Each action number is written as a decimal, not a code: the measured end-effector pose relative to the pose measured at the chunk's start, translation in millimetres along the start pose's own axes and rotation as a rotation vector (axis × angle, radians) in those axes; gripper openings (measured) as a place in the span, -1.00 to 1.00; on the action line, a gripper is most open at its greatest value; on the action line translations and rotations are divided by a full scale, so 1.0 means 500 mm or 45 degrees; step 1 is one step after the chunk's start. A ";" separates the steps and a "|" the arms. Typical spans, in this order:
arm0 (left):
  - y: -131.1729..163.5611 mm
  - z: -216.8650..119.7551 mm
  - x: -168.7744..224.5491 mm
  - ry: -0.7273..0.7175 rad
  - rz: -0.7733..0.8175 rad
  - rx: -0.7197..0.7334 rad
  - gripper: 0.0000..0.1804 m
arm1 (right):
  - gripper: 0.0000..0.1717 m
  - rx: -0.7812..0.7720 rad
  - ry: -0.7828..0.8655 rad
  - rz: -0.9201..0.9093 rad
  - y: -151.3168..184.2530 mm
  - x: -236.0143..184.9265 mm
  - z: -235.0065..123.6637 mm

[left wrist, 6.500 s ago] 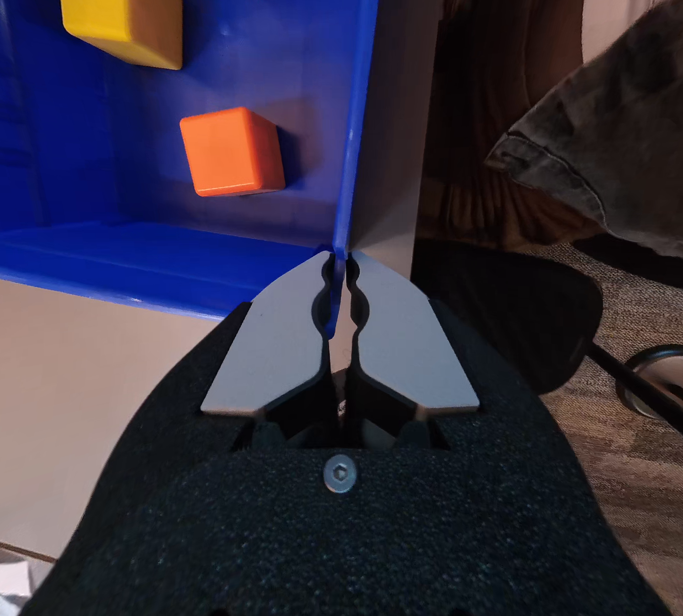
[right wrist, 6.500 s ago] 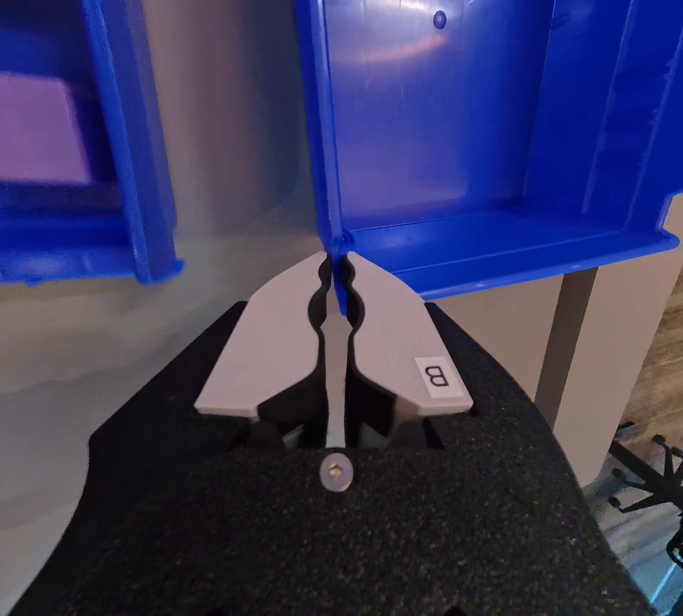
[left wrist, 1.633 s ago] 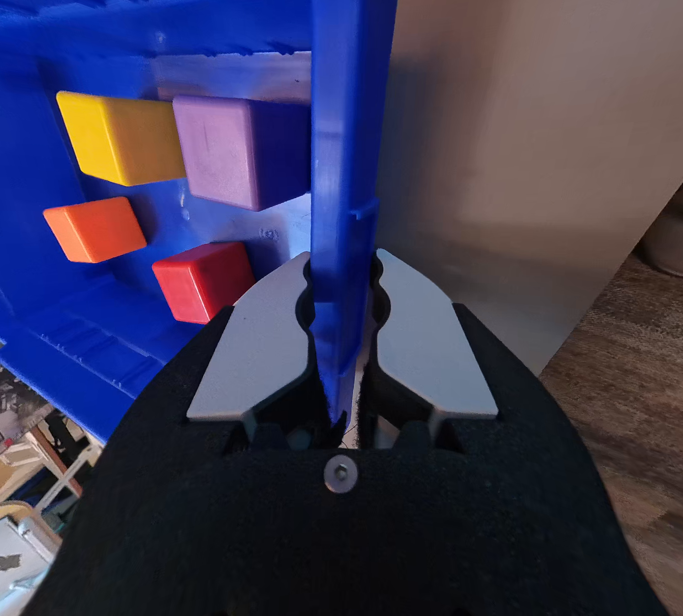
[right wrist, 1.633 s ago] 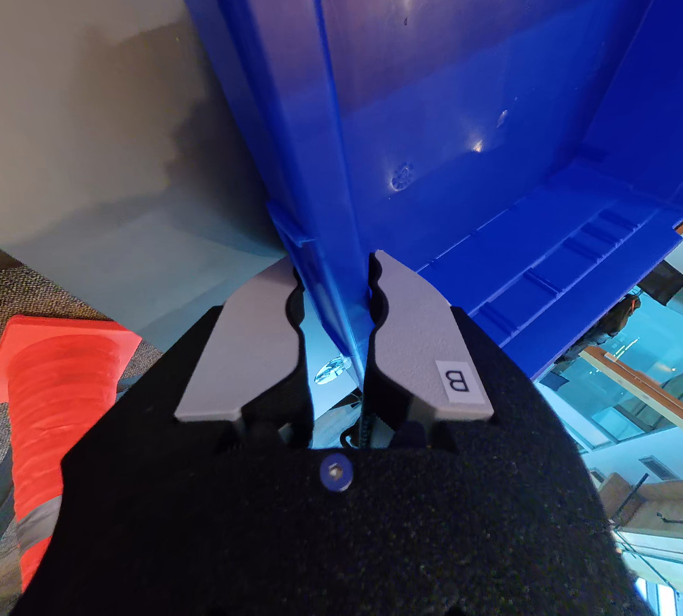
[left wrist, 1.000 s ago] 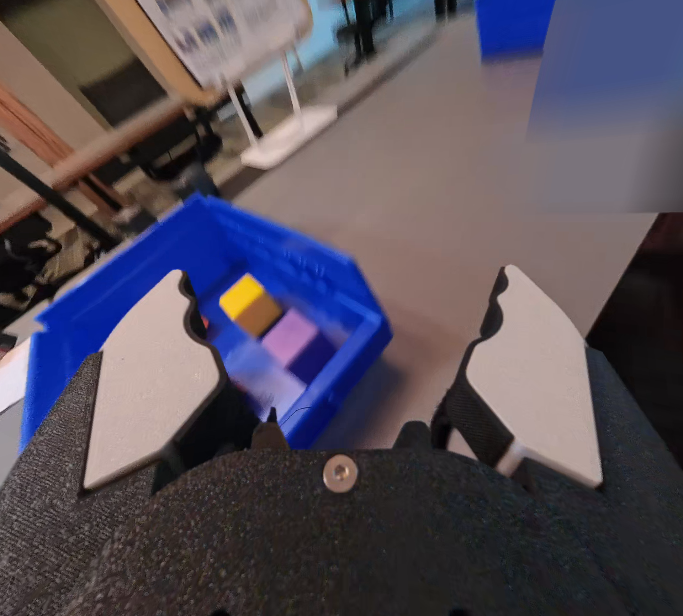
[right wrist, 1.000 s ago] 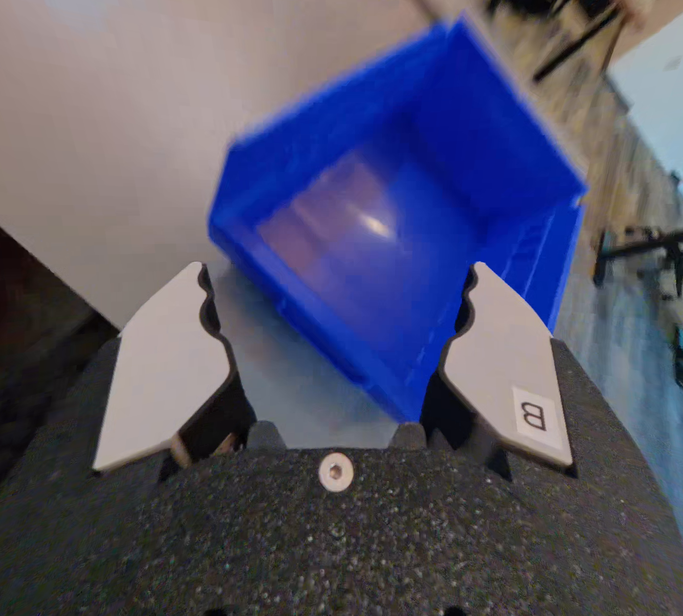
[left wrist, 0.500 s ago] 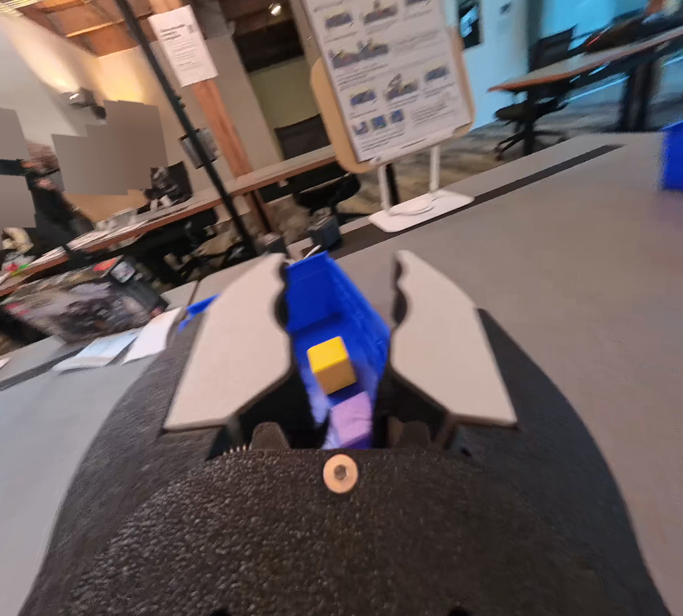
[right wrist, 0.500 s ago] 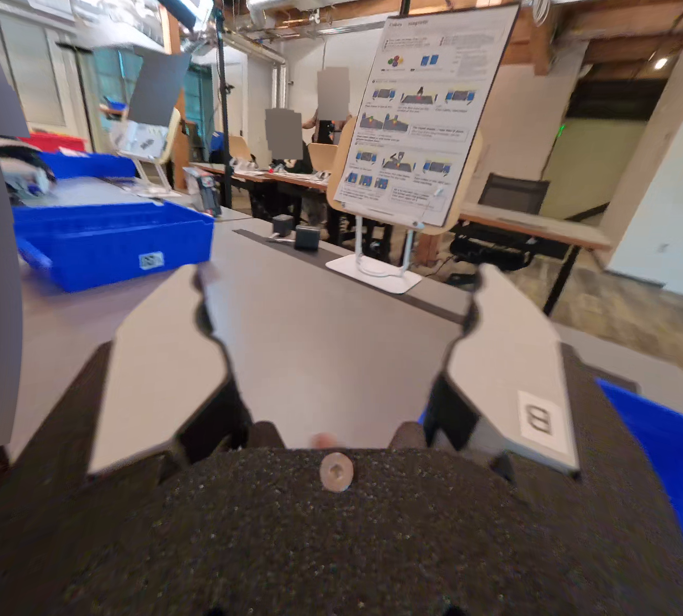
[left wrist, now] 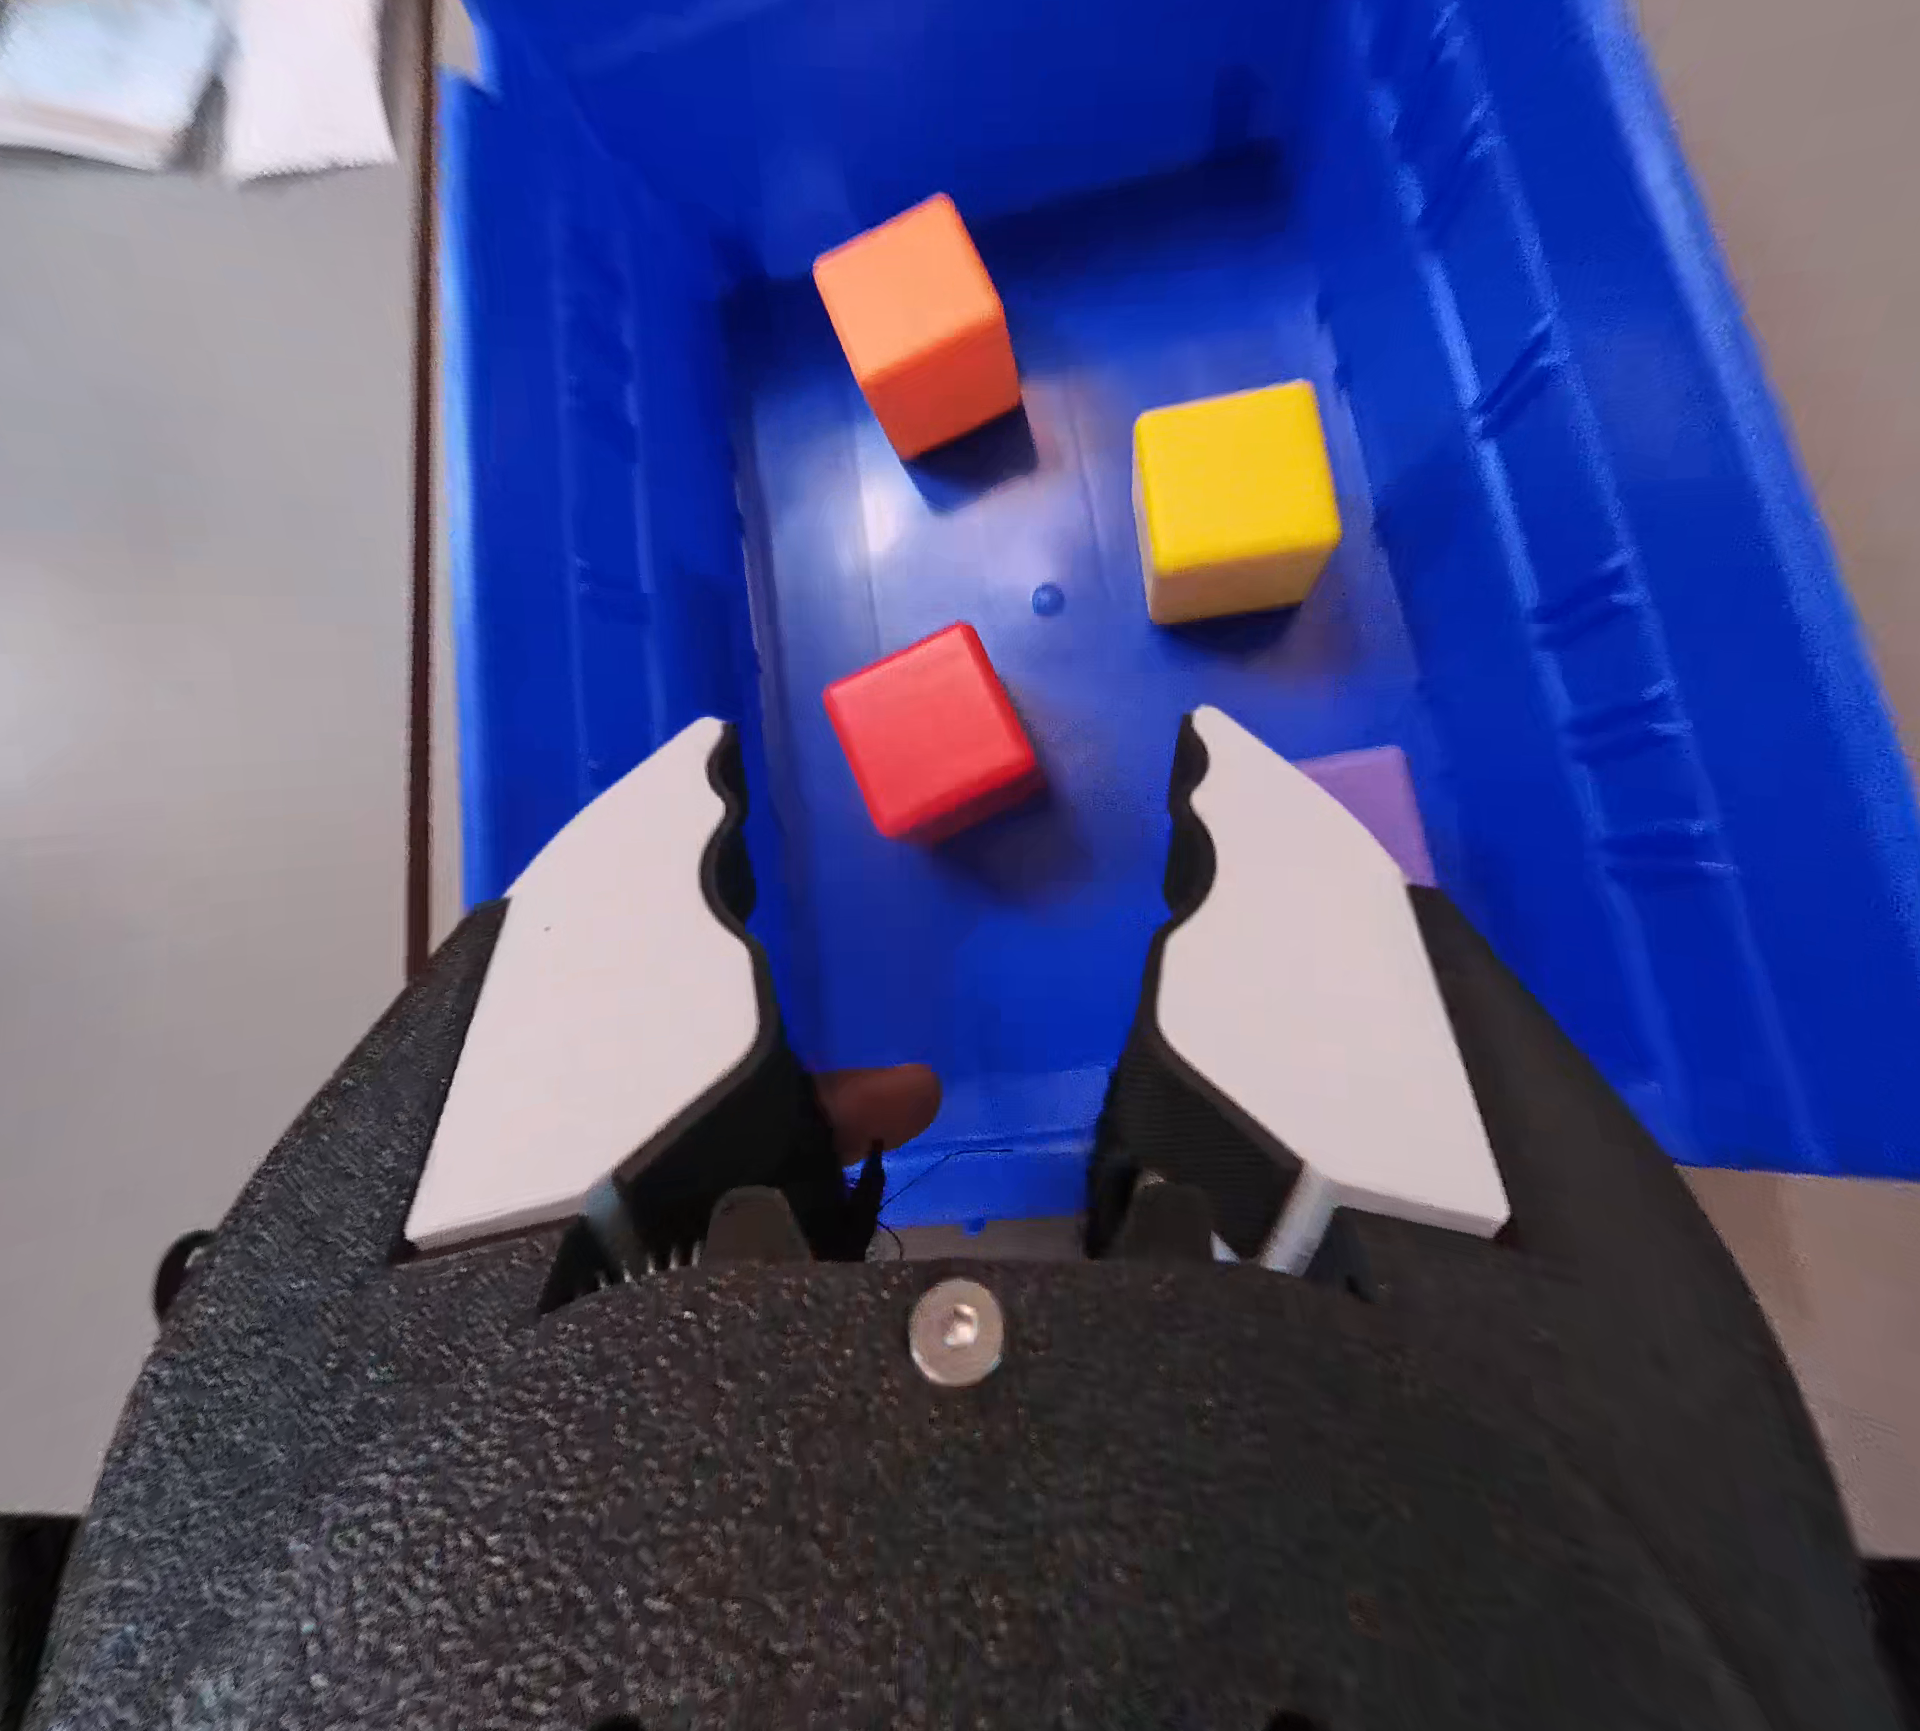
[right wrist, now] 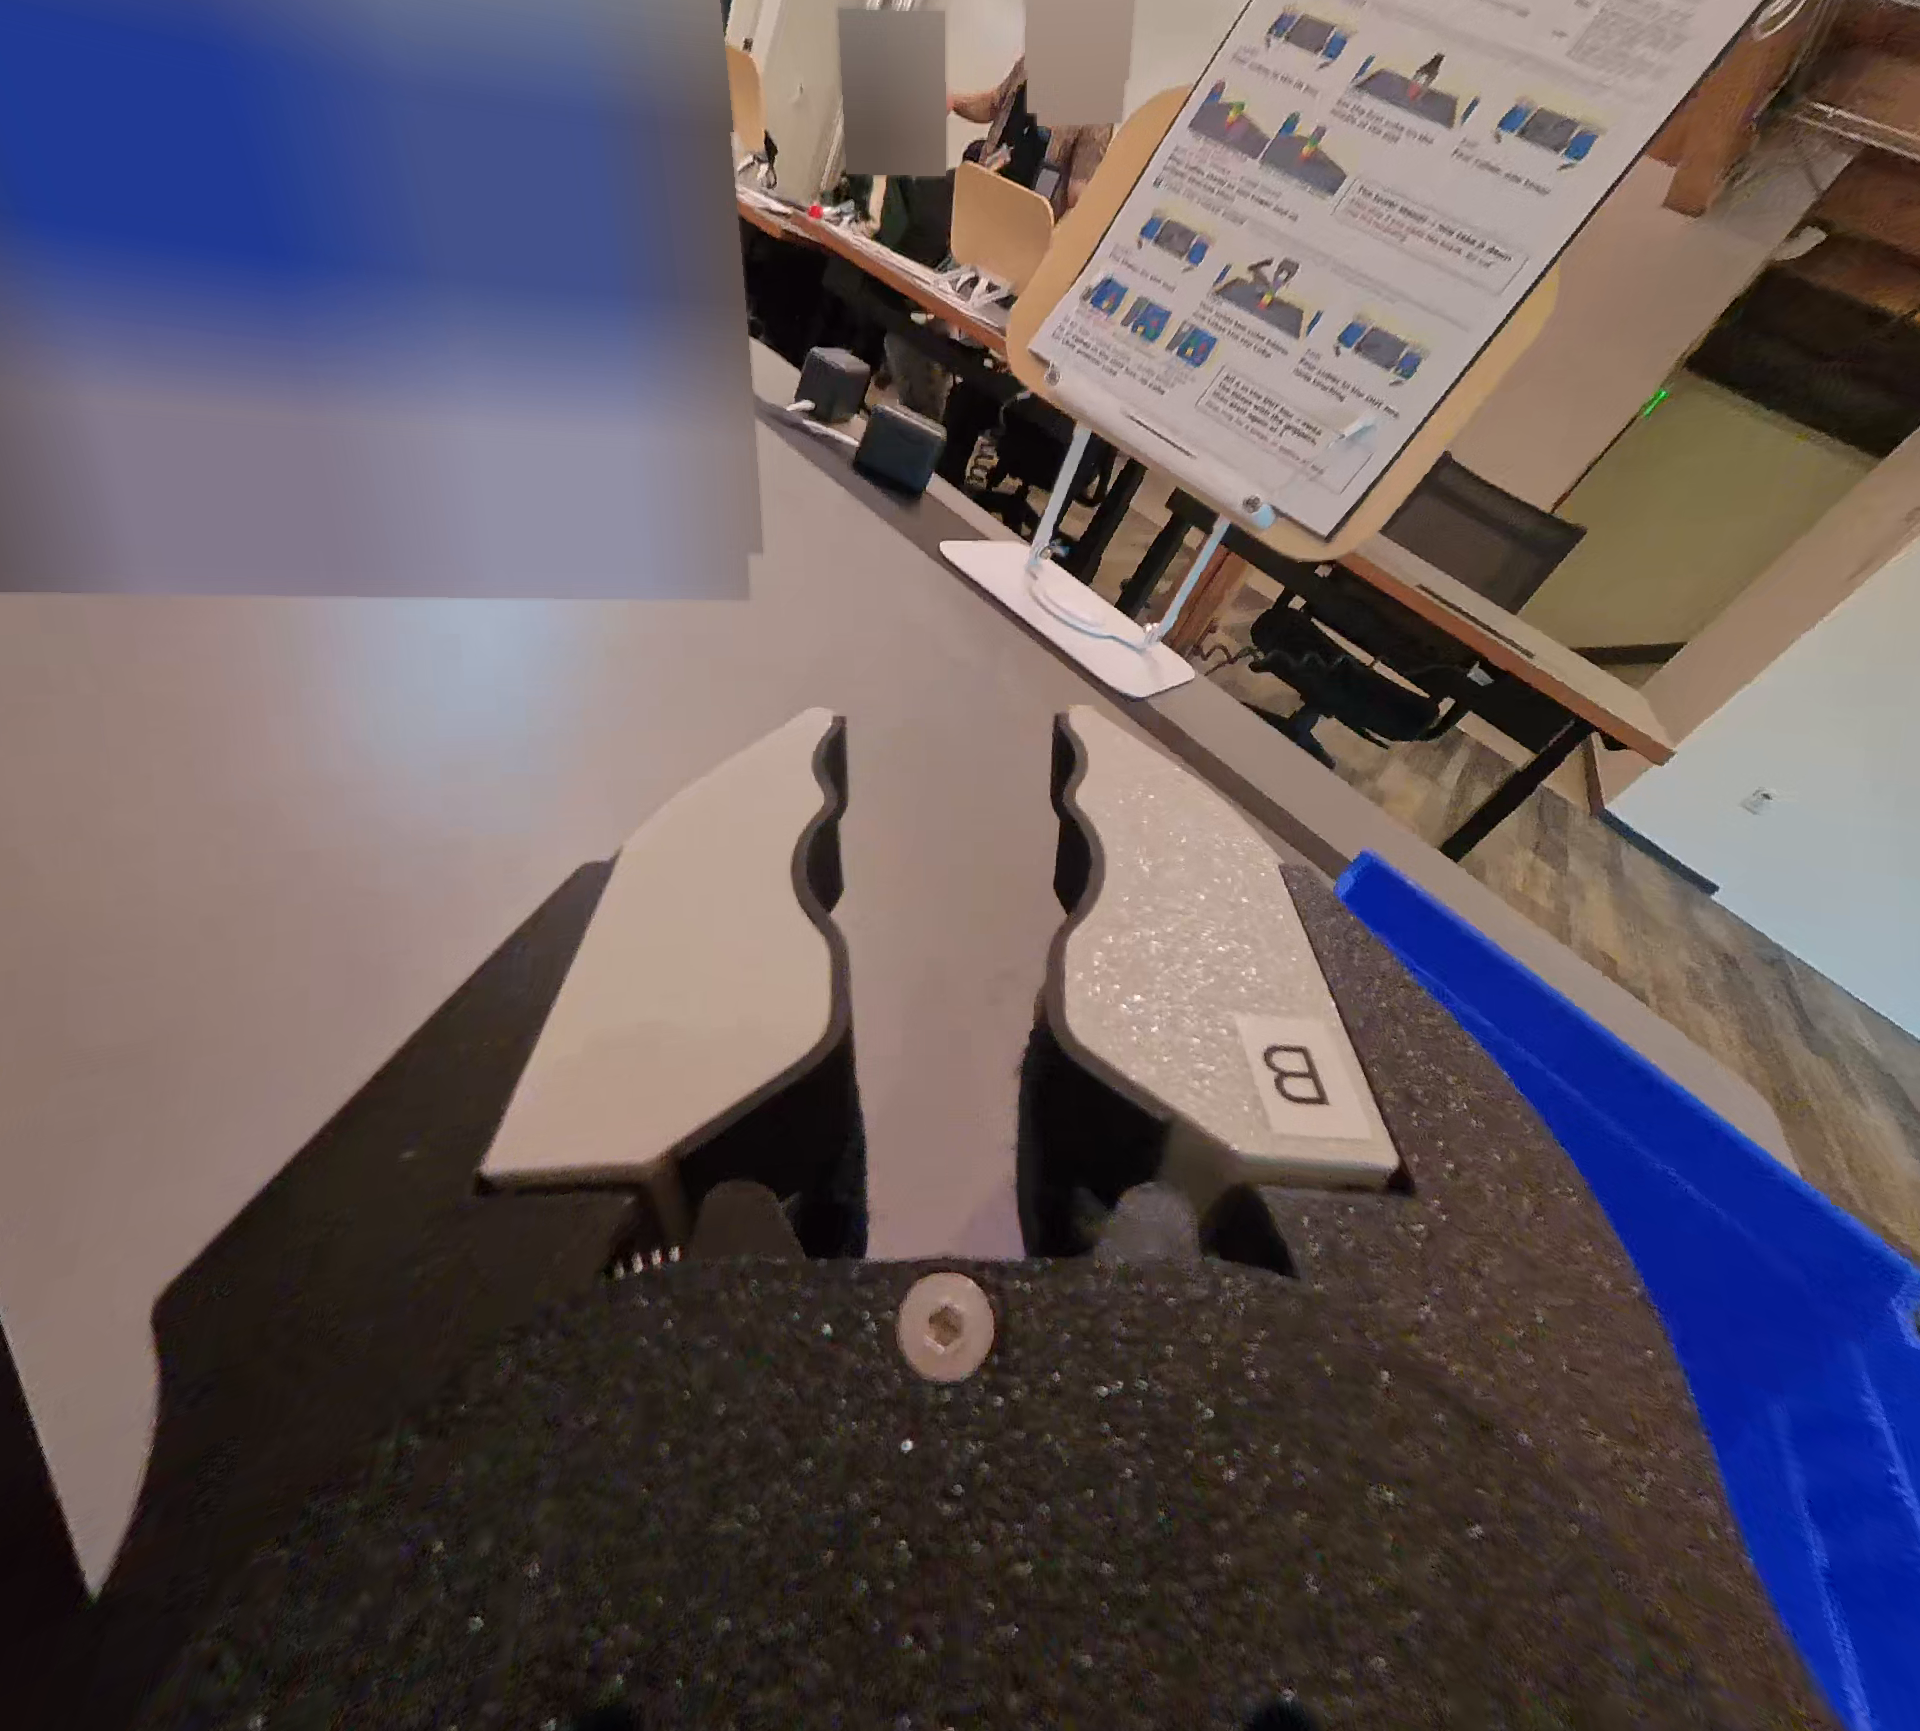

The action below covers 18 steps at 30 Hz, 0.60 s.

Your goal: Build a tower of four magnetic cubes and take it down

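while both tongs [left wrist: 956, 725] [right wrist: 948, 725] gape bare | bin [left wrist: 582, 538]: cubes 4

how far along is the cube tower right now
Not started: the orange cube, yellow cube, red cube and purple cube all lie apart in the blue bin. The left gripper is open above them, the right gripper empty over the table. All stacking and unstacking remains.

Four cubes [left wrist: 1231, 497], two blue bins [left wrist: 1621, 538], two tongs [left wrist: 956, 736], one instruction board [right wrist: 1455, 154]
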<state>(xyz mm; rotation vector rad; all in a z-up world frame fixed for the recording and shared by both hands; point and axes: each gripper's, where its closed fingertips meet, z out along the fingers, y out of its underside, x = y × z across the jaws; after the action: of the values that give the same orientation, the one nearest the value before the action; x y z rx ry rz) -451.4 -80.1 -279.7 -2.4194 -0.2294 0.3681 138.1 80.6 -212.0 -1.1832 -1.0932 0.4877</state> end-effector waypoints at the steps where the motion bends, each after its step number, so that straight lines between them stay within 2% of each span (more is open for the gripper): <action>1: 0.012 0.015 0.000 0.009 0.003 -0.062 -0.09 | -0.56 -0.005 -0.001 0.002 0.006 -0.002 0.001; 9: 0.070 0.107 -0.010 -0.040 0.046 -0.375 -0.09 | -0.52 -0.087 -0.035 -0.075 0.031 -0.019 0.010; 10: 0.081 0.116 -0.012 -0.050 0.061 -0.416 -0.13 | -0.51 -0.107 -0.041 -0.099 0.032 -0.022 0.010; 11: 0.092 0.123 -0.013 -0.054 0.086 -0.451 -0.29 | -0.50 -0.124 -0.044 -0.120 0.031 -0.025 0.008; 12: 0.093 0.128 -0.015 -0.070 0.109 -0.442 -0.32 | -0.50 -0.133 -0.046 -0.135 0.027 -0.028 0.007; 15: 0.069 0.124 -0.004 -0.010 0.057 -0.285 -0.34 | -0.50 -0.117 -0.077 -0.095 0.005 -0.041 0.009; 18: -0.002 0.081 0.002 0.056 -0.063 0.089 -0.35 | -0.48 -0.070 -0.159 -0.038 -0.022 -0.071 0.022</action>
<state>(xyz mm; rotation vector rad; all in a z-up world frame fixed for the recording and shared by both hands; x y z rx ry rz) -463.7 -55.0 -308.8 -2.3457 -0.2526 0.2959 110.6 53.7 -217.2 -1.1953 -1.2365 0.5168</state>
